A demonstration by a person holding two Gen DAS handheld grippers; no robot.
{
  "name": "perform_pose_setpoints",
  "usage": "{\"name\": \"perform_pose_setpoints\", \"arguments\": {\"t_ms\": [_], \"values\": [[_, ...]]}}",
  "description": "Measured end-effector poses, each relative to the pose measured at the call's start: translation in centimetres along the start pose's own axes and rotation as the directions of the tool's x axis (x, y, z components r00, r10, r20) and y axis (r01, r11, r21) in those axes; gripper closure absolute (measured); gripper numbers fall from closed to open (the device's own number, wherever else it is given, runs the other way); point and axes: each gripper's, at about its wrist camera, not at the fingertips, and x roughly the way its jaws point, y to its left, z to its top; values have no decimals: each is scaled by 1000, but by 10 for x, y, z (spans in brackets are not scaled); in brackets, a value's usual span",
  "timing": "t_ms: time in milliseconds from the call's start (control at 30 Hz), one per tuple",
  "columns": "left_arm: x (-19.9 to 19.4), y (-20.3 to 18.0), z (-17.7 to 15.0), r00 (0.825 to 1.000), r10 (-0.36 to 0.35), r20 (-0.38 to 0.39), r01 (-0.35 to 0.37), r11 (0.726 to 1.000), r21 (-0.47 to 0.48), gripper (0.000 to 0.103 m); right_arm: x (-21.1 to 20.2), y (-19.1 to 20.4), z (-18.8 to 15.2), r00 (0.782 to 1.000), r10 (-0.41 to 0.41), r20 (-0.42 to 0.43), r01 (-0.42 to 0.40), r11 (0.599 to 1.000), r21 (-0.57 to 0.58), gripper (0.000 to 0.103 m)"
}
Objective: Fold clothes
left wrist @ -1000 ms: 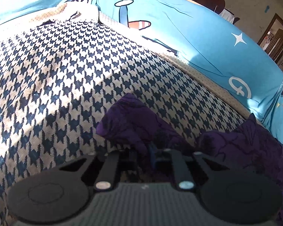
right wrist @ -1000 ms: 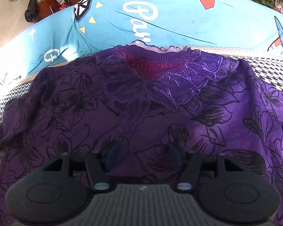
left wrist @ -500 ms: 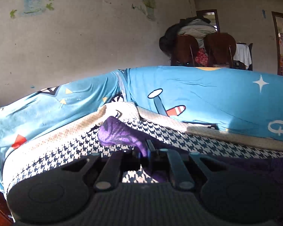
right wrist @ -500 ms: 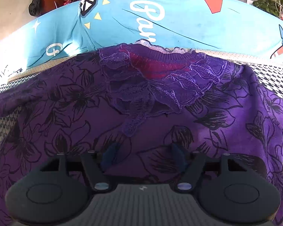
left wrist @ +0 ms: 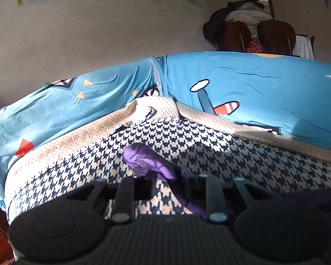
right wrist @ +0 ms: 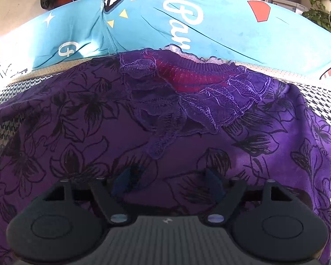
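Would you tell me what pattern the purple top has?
Black outlined flowers on the purple top, clearest in the right wrist view.

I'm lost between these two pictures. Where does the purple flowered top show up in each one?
Left wrist view: only a bunched end of the purple top, low in the middle, pinched in the left gripper.
Right wrist view: the top fills the lower picture, neckline up, under the open right gripper.
Shared landmark: the blue cartoon sheet behind.

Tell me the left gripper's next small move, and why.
Probably carry the pinched sleeve end inward, toward the purple top's body. The left gripper is shut on that cloth above the houndstooth cover, the top lies spread flat, and the right gripper hangs open over it.
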Motion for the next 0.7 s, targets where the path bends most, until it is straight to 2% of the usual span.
{"name": "perform_pose_setpoints", "arguments": {"t_ms": [67, 200, 267, 367, 400, 467, 533, 700], "values": [[2, 11, 3, 999, 34, -31, -36, 998, -57, 50, 0, 1, 1, 1000, 0, -1, 0, 1000, -2, 27], [2, 29, 9, 996, 37, -79, -48, 987, -150, 44, 1, 4, 3, 1000, 4, -5, -4, 1000, 3, 26], [-9, 28, 12, 998, -24, -66, 14, 989, -150, 43, 0, 4, 3, 1000, 3, -4, -3, 1000, 5, 26], [-27, 15, 12, 993, -112, -46, 107, 988, -109, 31, -1, 4, 4, 1000, 14, 0, -14, 1000, 9, 27], [-33, 10, 11, 989, -142, -44, 137, 986, -94, 31, -2, 5, 4, 1000, 21, 3, -21, 1000, 9, 27], [-42, -1, 8, 975, -212, -67, 208, 976, -69, 31, -5, 7, 4, 999, 36, 11, -36, 999, 4, 27], [-49, -10, 3, 952, -287, -105, 282, 958, -61, 32, -6, 9, 5, 998, 61, 20, -61, 998, -2, 27], [-75, -22, -14, 917, -372, -142, 377, 926, 13, 32, -16, 15, -2, 988, 150, 48, -149, 989, -26, 27]]}}
